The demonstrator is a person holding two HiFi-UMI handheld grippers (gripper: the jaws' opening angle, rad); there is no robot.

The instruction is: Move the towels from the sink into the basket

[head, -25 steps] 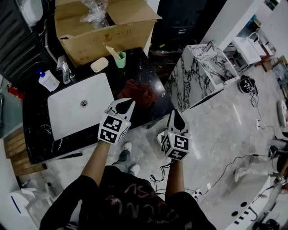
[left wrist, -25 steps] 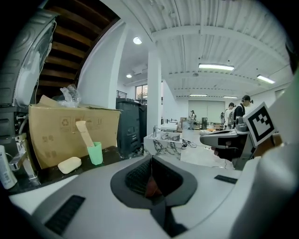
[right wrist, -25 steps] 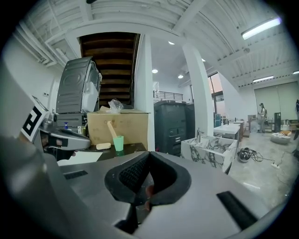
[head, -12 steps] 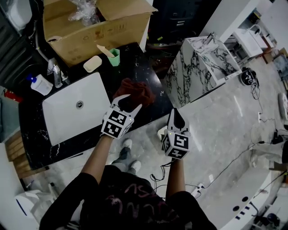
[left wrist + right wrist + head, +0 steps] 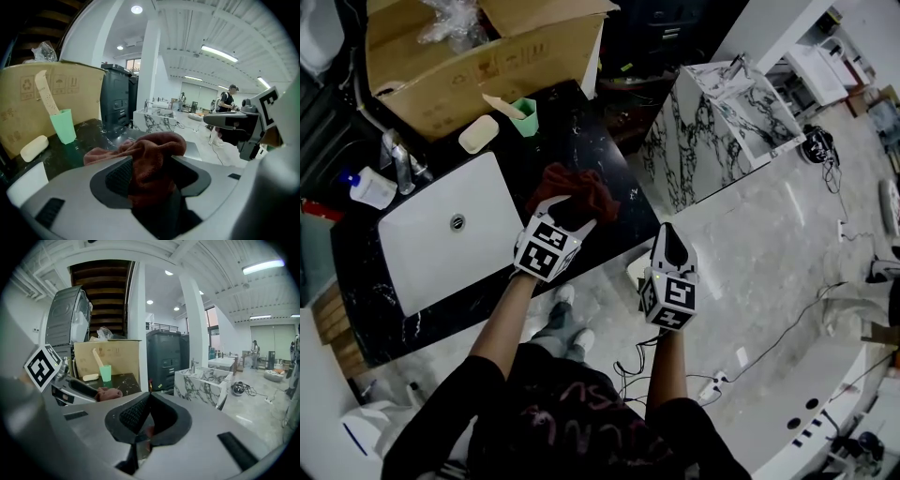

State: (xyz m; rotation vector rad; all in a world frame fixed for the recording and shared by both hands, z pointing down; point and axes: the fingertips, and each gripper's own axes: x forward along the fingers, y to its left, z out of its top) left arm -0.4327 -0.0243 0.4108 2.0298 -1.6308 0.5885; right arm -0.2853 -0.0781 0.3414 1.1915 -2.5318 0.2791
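**Pre-grasp: left gripper [image 5: 565, 214] straddling red towel [image 5: 157, 145]**

The left gripper is reaching over the black countertop [image 5: 591, 122]. Its jaws are spread wide, having just been opening, and are sitting either side of the rumpled towel. Cloth is bunching up between the pads, but nothing is clamping on it yet. The towel is lying on the counter just right of the white sink [image 5: 412, 220], not in the basin. No other towel is showing in there.

Step, as I'm reading it: the grasp phase of the pick. The next move is calling for closing on that raised fold. The bite should go deep enough to catch a thick bunch, since the cloth will likely be sagging and trailing. Then it's lifting clear of the counter edge. No basket is showing in any view, so I can't place the drop-off.

Pose: the left forearm is extending forward, with the gripper angling down onto the cloth. The right gripper [image 5: 671, 234] is hanging off the counter edge over the floor, well apart from the towel. Its jaws are pinched together on nothing, pointing roughly toward the marble-patterned vanity [image 5: 722, 117].
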